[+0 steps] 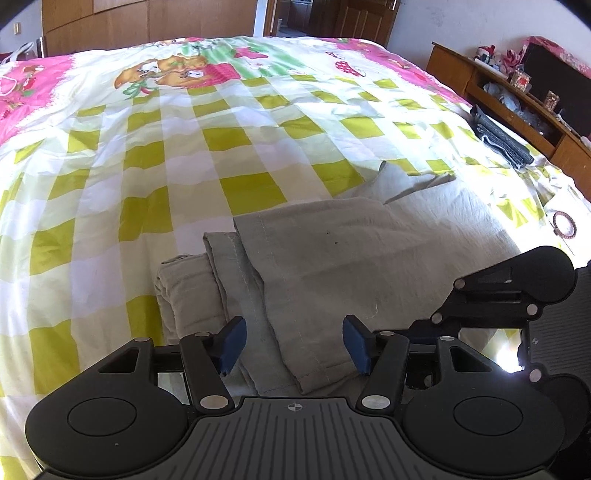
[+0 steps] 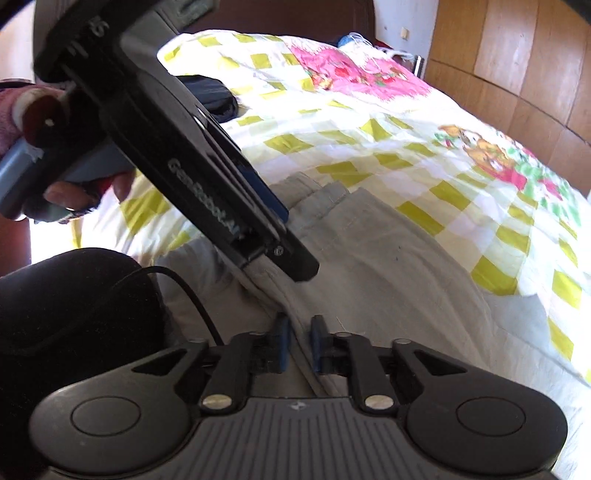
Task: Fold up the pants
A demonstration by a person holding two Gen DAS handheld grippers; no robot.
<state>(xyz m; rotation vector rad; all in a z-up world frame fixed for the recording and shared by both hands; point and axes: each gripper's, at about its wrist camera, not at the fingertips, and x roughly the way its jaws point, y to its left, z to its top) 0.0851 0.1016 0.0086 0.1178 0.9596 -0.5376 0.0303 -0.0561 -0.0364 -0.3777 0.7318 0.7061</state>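
Observation:
Grey-beige pants (image 1: 314, 266) lie partly folded on the checked bedspread (image 1: 147, 155). My left gripper (image 1: 293, 341) is open, its blue pads on either side of the folded leg hem, just above the cloth. In the right wrist view my right gripper (image 2: 298, 343) has its blue pads closed to a narrow gap on a raised edge of the pants (image 2: 369, 258). The left gripper (image 2: 207, 177) crosses that view from the upper left, its tip down on the pants close ahead of my right gripper.
A folded dark garment (image 1: 498, 140) lies at the bed's right edge beside a wooden shelf unit (image 1: 517, 96). A wooden wardrobe (image 1: 147, 18) stands beyond the bed. A dark item (image 2: 210, 96) lies on the bed in the right wrist view.

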